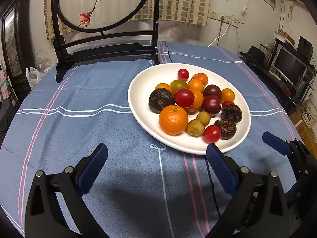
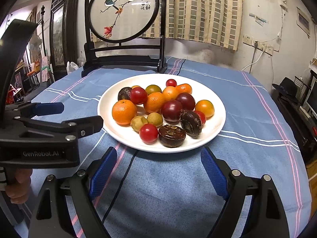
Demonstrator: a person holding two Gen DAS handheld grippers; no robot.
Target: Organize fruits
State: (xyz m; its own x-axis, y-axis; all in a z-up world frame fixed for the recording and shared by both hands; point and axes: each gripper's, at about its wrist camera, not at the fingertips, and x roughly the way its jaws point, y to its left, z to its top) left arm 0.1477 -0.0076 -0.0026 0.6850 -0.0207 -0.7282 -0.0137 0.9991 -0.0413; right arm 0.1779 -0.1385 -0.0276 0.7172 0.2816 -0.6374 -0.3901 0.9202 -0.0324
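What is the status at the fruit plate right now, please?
Left gripper and right gripper open, empty. Fruits piled on white plate. Black cable crosses cloth before it.

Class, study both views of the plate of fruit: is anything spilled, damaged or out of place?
Nothing is spilled: all the fruit sits inside the white plate. One oddity: a thin black cable runs across the blue tablecloth and under the plate's near rim.

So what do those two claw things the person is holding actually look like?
Both are matte black plastic frames with silver bolt heads and two fingers lined with ribbed blue pads. The left gripper carries white "GenRobot.AI" lettering on its side. The right gripper looks the same build. No sleeves show.
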